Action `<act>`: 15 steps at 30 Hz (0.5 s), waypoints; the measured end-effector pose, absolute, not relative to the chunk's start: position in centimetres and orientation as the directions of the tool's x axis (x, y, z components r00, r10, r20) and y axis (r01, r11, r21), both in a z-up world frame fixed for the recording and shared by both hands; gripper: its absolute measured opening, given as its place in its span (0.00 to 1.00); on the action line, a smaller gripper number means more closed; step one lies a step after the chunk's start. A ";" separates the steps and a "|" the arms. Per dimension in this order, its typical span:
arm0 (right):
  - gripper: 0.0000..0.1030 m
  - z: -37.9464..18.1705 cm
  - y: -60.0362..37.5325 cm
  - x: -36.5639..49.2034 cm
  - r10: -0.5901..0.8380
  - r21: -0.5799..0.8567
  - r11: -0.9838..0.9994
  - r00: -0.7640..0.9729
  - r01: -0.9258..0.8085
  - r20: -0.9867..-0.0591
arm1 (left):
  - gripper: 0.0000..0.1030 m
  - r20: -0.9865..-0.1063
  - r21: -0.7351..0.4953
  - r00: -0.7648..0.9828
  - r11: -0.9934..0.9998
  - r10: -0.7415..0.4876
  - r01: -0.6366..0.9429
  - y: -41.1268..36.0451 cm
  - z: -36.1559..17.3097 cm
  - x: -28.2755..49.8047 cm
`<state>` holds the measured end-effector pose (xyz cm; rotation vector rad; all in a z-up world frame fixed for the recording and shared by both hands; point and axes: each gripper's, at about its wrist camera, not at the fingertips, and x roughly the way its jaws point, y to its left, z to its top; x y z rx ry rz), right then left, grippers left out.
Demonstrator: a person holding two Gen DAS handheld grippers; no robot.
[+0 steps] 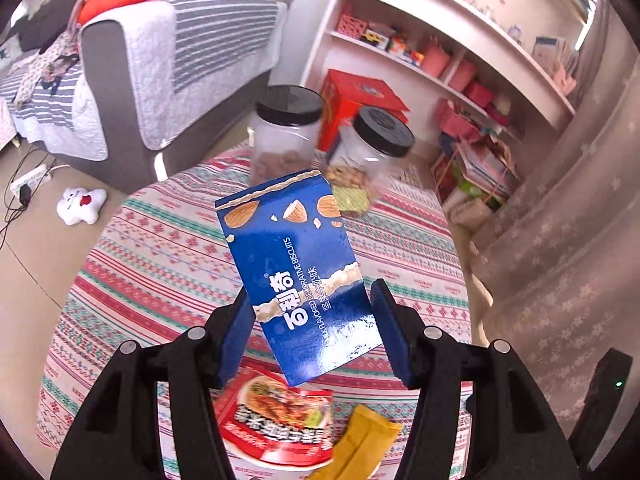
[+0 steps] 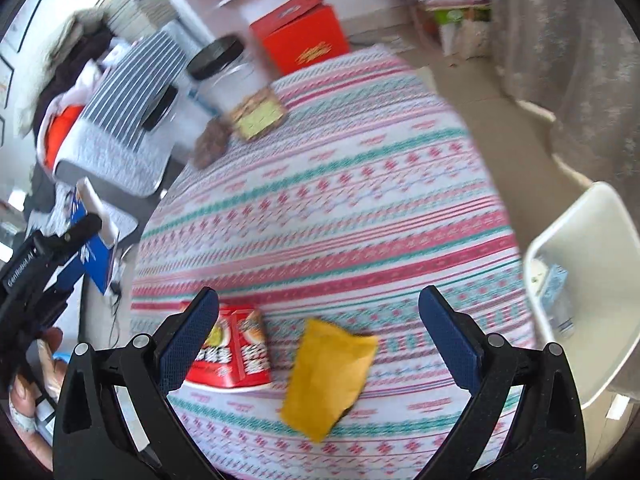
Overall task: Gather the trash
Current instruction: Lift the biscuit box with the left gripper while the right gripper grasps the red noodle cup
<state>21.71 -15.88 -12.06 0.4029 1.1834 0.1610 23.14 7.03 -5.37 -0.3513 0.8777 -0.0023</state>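
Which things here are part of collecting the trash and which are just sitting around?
Job:
- blue biscuit box, in the left claw
- red packet
- yellow packet
- white bin

Lying about:
- two black-lidded jars
- red carton
- plush toy

Held item: a blue biscuit box [image 1: 298,276], tilted, at the centre of the frame
Left gripper [image 1: 314,332]: lower centre; its two blue pads press the box's lower sides
Under the box: a red food packet [image 1: 280,424] and a yellow packet [image 1: 360,448], bottom centre
Table [image 1: 160,248]: round, with a striped patterned cloth
Behind the box: two clear jars [image 1: 286,128] with black lids
Upper left: a grey sofa [image 1: 160,80]
Upper right: white shelves [image 1: 440,32]
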 end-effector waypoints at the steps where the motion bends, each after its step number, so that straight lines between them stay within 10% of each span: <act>1: 0.93 -12.8 -14.3 21.9 0.350 0.393 0.917 0.342 0.065 -0.872 | 0.56 -0.749 -0.301 0.650 0.940 -0.129 -0.160 8.7 -5.5 22.9; 15: 0.93 -20.9 -6.3 24.5 0.594 0.587 0.804 0.102 -0.090 -0.798 | 0.56 -0.742 -0.420 0.644 0.877 -0.183 -0.235 19.8 -6.0 21.3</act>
